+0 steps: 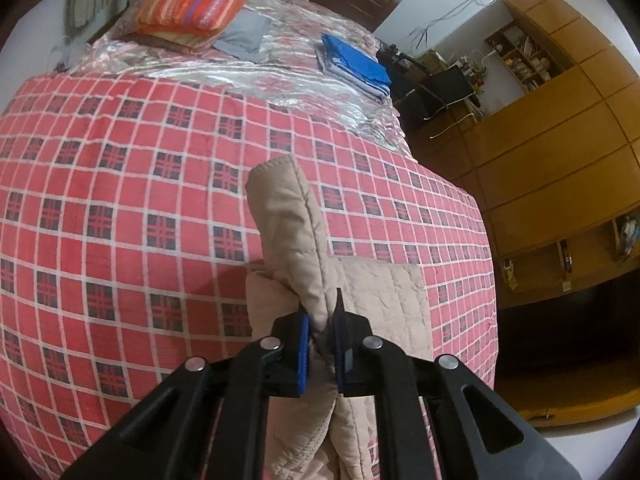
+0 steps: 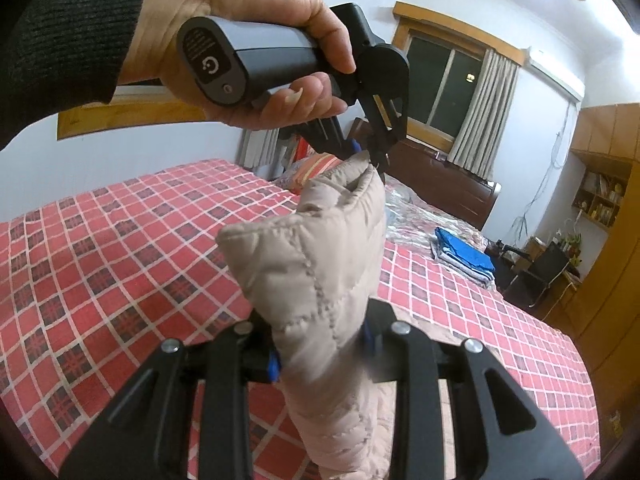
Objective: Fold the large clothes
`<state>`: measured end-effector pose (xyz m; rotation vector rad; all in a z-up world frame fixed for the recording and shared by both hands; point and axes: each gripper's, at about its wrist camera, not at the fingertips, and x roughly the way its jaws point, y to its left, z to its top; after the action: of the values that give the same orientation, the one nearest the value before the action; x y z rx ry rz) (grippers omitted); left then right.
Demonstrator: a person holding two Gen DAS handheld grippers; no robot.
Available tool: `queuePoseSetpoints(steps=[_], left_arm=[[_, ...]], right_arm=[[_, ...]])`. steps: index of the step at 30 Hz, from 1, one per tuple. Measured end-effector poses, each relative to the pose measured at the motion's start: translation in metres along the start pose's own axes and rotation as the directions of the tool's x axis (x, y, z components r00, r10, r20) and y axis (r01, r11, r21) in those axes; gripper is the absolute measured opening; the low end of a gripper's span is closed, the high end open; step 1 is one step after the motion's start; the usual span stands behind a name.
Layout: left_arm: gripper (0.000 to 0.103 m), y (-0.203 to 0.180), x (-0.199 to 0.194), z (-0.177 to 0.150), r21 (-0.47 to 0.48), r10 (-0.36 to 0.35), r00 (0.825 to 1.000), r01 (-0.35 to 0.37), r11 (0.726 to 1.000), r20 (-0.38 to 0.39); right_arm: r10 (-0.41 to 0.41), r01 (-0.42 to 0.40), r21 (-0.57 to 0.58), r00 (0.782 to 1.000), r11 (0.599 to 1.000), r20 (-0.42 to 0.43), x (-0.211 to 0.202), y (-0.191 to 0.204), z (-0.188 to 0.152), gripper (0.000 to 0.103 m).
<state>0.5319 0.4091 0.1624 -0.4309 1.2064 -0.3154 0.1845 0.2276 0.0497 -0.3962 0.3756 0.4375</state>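
In the left wrist view, the left gripper [image 1: 322,334], low in the centre of the frame, has its blue-padded black fingers [image 1: 303,354] pressed against a fold of a beige quilted padded garment [image 1: 292,216]. The jaws are clamped on it, and a rounded edge of the fabric stands up above them into the middle of the picture. More of the same garment lies flat just right of centre, on a red checked bedspread with dark plaid squares [image 1: 120,184] that fills the left and middle of the frame.

In the right wrist view, the right gripper [image 2: 320,354] at the bottom centre pinches another bunch of the beige garment, which rises as a thick column toward mid-frame. At the upper centre, the left gripper reaches down onto the garment's top edge. A hand [image 2: 240,40] in a dark knitted sleeve [image 2: 60,40] holds its grey handle at the upper left.

Farther back — toward the top of both views — a striped orange-red pillow [image 1: 192,0] sits at the head of the bed, and a folded blue cloth stack [image 1: 356,64] rests on a shiny floral sheet [image 1: 280,76]. Wooden cupboards [image 1: 560,128] line the right edge.
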Motion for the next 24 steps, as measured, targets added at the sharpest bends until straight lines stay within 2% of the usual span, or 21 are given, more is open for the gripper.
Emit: queuePoseSetpoints(steps=[13, 24], left_arm=[[0.009, -0.076, 0.026, 0.001, 0.073, 0.058, 0.998, -0.057, 0.996, -0.011], [0.009, -0.137, 0.068, -0.003, 0.135, 0.083, 0.996, -0.077, 0.988, -0.038]], right_arm=[[-0.001, -0.002, 0.126, 1.0, 0.992, 0.02, -0.018, -0.052, -0.018, 0.028], [-0.011, 0.008, 0.216, 1.0, 0.976, 0.015, -0.028, -0.095, -0.046, 0.028]])
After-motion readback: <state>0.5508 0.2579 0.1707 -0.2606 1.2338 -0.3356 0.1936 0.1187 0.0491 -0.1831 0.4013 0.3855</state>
